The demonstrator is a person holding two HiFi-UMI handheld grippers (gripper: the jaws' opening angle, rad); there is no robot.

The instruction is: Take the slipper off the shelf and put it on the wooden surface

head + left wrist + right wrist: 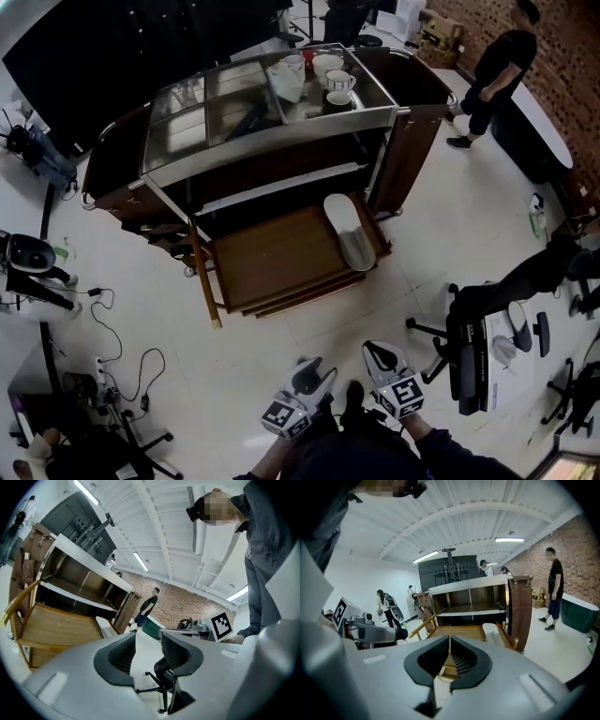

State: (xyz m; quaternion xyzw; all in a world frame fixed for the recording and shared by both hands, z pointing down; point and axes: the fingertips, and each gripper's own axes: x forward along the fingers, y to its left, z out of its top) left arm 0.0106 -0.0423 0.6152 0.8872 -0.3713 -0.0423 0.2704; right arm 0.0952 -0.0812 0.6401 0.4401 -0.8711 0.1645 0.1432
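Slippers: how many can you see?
1. The slipper lies along the right edge of the wooden surface. The dark shelf behind it may hide another.

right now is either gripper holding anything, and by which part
Nothing is held. The left gripper has its jaws apart and empty; the right gripper has its jaws together on nothing. The slipper lies on the wooden surface, apart from both.
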